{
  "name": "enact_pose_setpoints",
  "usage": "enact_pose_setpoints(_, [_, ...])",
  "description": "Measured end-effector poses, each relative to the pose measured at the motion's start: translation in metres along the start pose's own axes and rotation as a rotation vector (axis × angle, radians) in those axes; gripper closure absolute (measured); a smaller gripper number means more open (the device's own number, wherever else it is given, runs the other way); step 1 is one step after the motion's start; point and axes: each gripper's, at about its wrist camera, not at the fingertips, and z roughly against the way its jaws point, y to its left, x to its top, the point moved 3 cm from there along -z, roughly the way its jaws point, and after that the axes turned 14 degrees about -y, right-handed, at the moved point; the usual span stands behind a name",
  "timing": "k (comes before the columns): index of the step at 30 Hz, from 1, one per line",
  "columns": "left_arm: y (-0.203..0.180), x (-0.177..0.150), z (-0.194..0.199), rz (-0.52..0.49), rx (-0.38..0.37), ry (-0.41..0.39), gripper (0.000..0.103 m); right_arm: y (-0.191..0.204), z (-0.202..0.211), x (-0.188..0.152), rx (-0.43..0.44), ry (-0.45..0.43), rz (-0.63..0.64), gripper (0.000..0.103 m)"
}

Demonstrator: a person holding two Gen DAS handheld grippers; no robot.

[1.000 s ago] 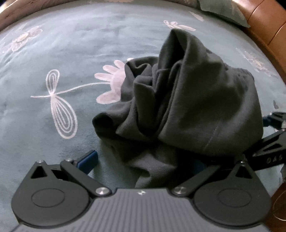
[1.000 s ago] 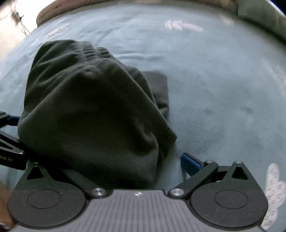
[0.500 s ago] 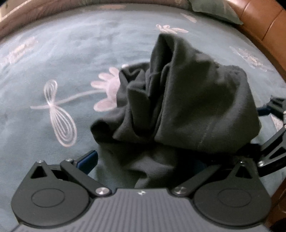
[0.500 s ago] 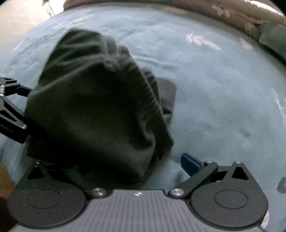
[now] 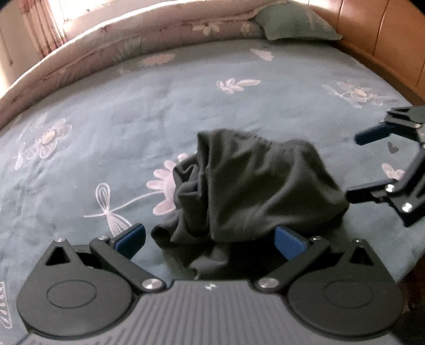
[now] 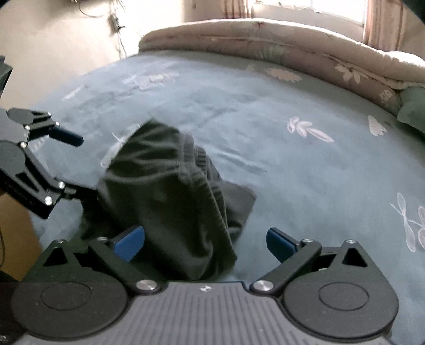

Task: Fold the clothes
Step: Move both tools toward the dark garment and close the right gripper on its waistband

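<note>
Two blue-padded fingers point(image 5: 131, 236) of the left gripper point(image 5: 209, 240) stand wide apart in the left wrist view, and nothing is held between them. The dark garment point(image 5: 255, 191) lies in a crumpled heap on the bed point(image 5: 132, 127), just ahead of the fingers and a little toward the right one; its lower folds come down into the gap between the fingers, but whether they touch the pads I cannot tell. To the right of the heap the right gripper point(image 5: 358, 164) comes in from the side, its fingers also spread wide, the nearer one just beside the edge of the cloth. Far ahead of the fingers a rolled quilt point(image 5: 132, 45) lies along the far edge of the bed, with a green pillow point(image 5: 292, 24) at its right end.

In the right wrist view the right gripper point(image 6: 205, 240) has its blue fingers point(image 6: 280, 242) wide open. The garment point(image 6: 170, 191), with its ribbed waistband on top, lies ahead of the left finger and partly between the two fingers; the right finger is clear of the cloth, above bare bedcover. On the left side of the heap the left gripper point(image 6: 79, 164) is seen with open fingers, the lower one just beside the cloth. The picture is a bit blurred around the garment.
</note>
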Motion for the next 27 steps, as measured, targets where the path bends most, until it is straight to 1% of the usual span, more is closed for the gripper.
enact_pose_setpoints(3, [-0.002, 0.005, 0.012, 0.025, 0.003, -0.016, 0.001, -0.004, -0.001, 0.010, 0.067, -0.019, -0.014, 0.011])
enact_pose_setpoints(6, [-0.001, 0.004, 0.015, 0.038, 0.018, -0.016, 0.002, -0.005, -0.011, 0.023, 0.131, -0.034, -0.007, 0.016])
enact_pose_setpoints(10, [0.000, 0.001, 0.017, 0.020, 0.023, -0.003, 0.003, -0.002, -0.036, 0.042, 0.165, -0.040, 0.018, 0.023])
enact_pose_setpoints(11, [0.000, 0.000, 0.017, 0.010, 0.023, 0.000, 0.003, -0.001, -0.041, 0.045, 0.173, -0.039, 0.021, 0.023])
enact_pose_setpoints(14, [0.001, -0.002, 0.014, -0.020, 0.021, 0.013, 0.003, 0.001, -0.057, 0.048, 0.182, -0.018, 0.015, 0.023])
enact_pose_setpoints(16, [0.001, -0.004, 0.011, -0.036, 0.003, 0.021, 0.003, 0.003, -0.066, 0.048, 0.185, 0.006, 0.006, 0.023])
enact_pose_setpoints(21, [0.004, -0.009, 0.004, -0.088, -0.065, 0.024, 0.003, 0.008, -0.078, 0.039, 0.155, 0.065, -0.010, 0.022])
enact_pose_setpoints(25, [0.011, -0.011, 0.000, -0.113, -0.130, 0.016, 0.003, 0.010, -0.084, 0.034, 0.116, 0.089, -0.068, 0.017])
enact_pose_setpoints(27, [0.016, -0.012, -0.003, -0.127, -0.165, 0.011, 0.002, 0.013, -0.086, 0.032, 0.090, 0.099, -0.102, 0.017])
